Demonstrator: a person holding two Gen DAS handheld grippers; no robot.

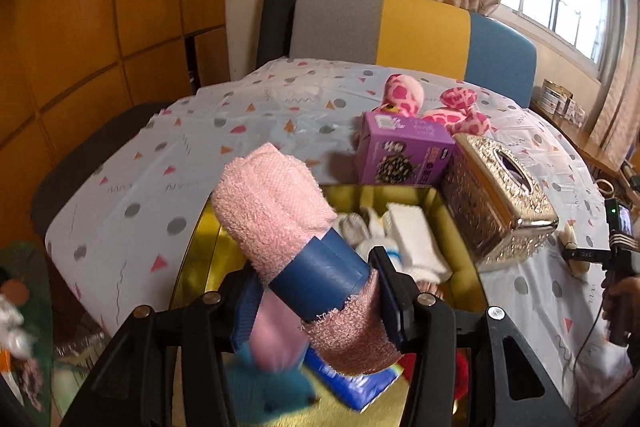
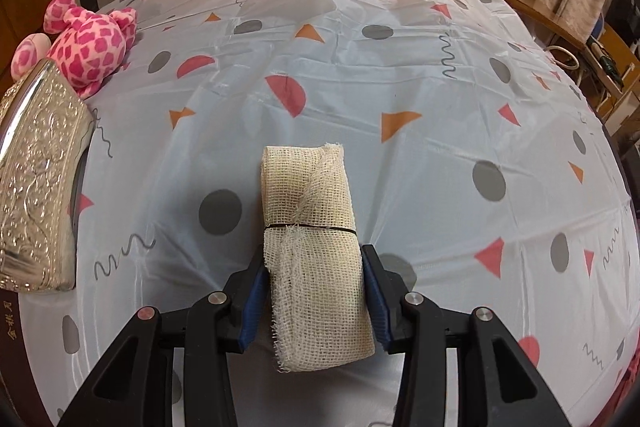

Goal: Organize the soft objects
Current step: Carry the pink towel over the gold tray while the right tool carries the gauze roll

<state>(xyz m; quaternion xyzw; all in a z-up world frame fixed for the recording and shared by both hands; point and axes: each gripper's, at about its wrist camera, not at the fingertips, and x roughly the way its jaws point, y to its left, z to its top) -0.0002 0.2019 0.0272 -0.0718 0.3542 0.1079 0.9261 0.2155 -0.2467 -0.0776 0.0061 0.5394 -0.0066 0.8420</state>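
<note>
My left gripper (image 1: 316,303) is shut on a rolled pink towel (image 1: 272,211) with a blue paper band, held above the gold tin (image 1: 448,211). The tin holds white folded socks (image 1: 416,239) and other small soft items. My right gripper (image 2: 316,303) is closed around a beige gauze roll (image 2: 308,227) bound by a thin black band, which lies on the patterned tablecloth (image 2: 400,67). A pink spotted plush toy (image 2: 88,47) lies at the far left of the right wrist view and shows in the left wrist view (image 1: 452,111) behind the boxes.
A purple box (image 1: 404,151) and an embossed silver tissue box (image 1: 496,203) stand beside the tin; the tissue box also shows in the right wrist view (image 2: 36,187). A blue packet (image 1: 352,383) lies below my left gripper. A chair (image 1: 412,31) stands behind the table.
</note>
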